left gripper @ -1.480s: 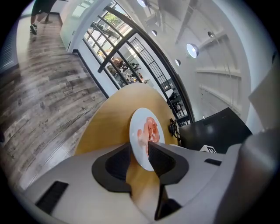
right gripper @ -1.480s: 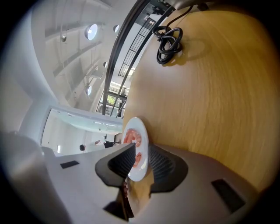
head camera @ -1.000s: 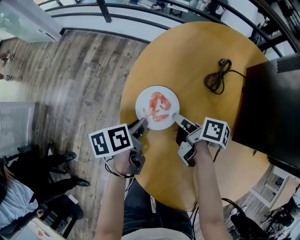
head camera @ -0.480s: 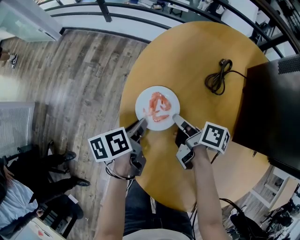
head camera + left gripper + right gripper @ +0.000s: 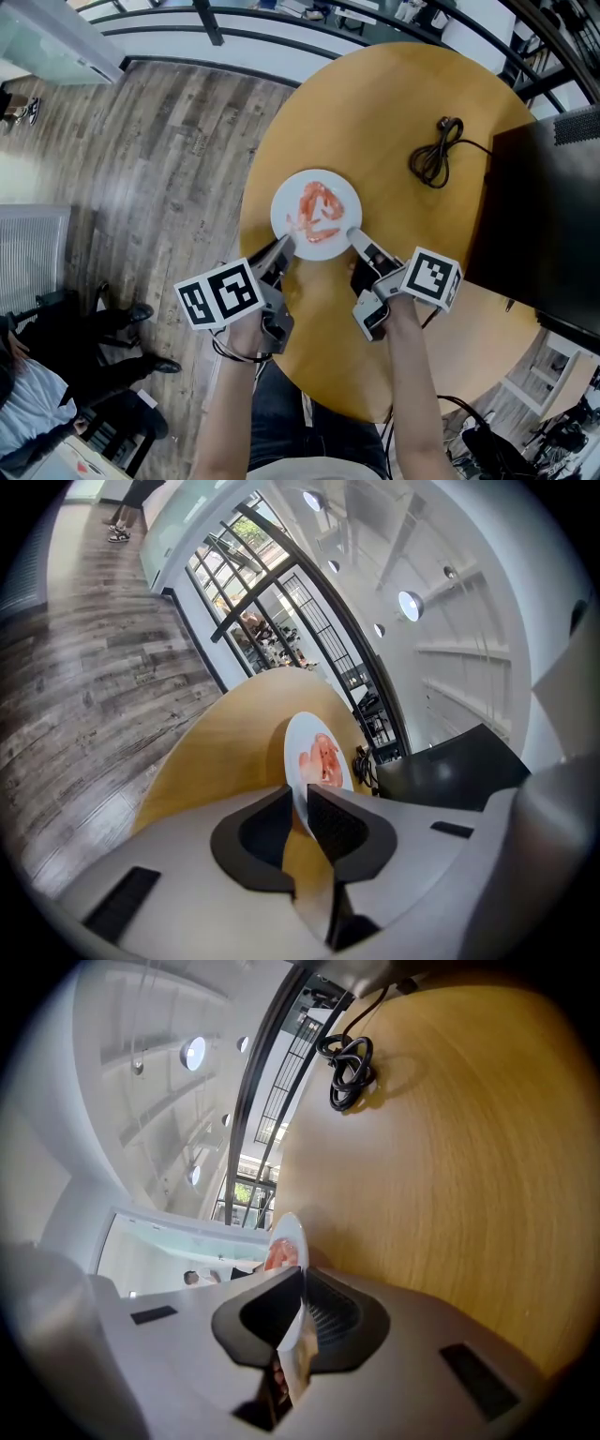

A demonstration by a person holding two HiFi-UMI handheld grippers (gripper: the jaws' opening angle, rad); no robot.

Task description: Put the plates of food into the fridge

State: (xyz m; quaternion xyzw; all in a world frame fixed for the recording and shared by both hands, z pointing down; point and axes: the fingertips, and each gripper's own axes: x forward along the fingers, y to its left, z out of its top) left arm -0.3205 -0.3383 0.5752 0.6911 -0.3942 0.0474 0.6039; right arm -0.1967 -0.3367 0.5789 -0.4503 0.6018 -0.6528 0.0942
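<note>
A white plate with reddish food sits on the round wooden table, near its left edge. My left gripper has the plate's near-left rim between its jaws, and both pads touch that rim. In the left gripper view the plate runs edge-on into the left gripper. My right gripper is shut on the near-right rim. The right gripper view shows the thin rim of the plate clamped in the right gripper.
A coiled black cable lies on the far side of the table. A large black box-like body stands at the right, over the table's edge. Wooden floor lies left, with a dark railing beyond.
The left gripper's marker cube has slipped slightly down and toward me. The plate and the right gripper stay where they were.
</note>
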